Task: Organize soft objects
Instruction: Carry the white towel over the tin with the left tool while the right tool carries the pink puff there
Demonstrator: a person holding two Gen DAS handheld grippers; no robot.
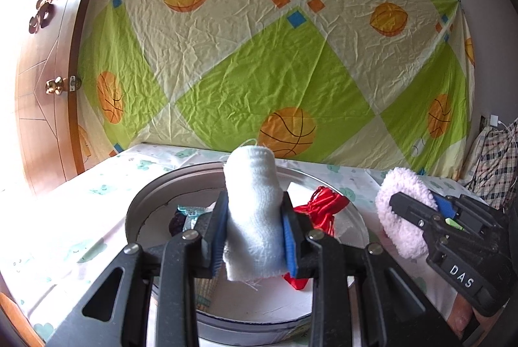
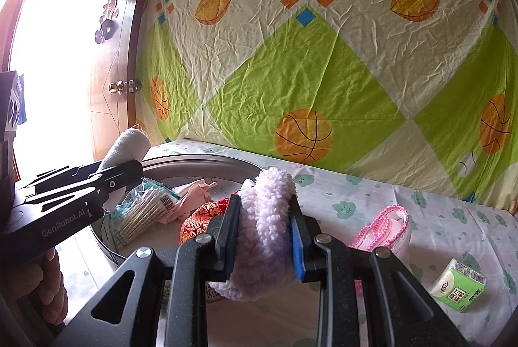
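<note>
A: Fingers of the left gripper (image 1: pixel 252 230) stand closed against a white knitted roll (image 1: pixel 251 214); where does the roll lie relative to them?

B: Between the two blue pads, upright, its top rising above the fingertips and its frayed lower edge hanging below them. The roll is held over a round metal tray (image 1: pixel 139 211).

A: And the right gripper (image 2: pixel 264 237)?

B: Its fingers press on both sides of a fluffy pale pink pad (image 2: pixel 265 233), which fills the gap and bulges above and below. In the left wrist view the same gripper (image 1: pixel 417 211) appears at right, beside the tray, with the pad (image 1: pixel 404 217) in its grasp.

A: Contents of the tray?

B: A red drawstring pouch (image 1: pixel 323 207), a packet of cotton swabs (image 2: pixel 145 211) and a pale pink cloth (image 2: pixel 191 198), all lying behind the grippers.

A: Farther objects?

B: To the right on the cloud-print counter cover (image 2: pixel 437 211), a pink crocheted item (image 2: pixel 385 230) lies just beside the right fingers; a green tissue pack (image 2: pixel 459 288) lies well apart from it. A green-and-cream basketball-print sheet (image 2: pixel 323 55) hangs behind, with a wooden door (image 1: pixel 42 88) at left.
</note>
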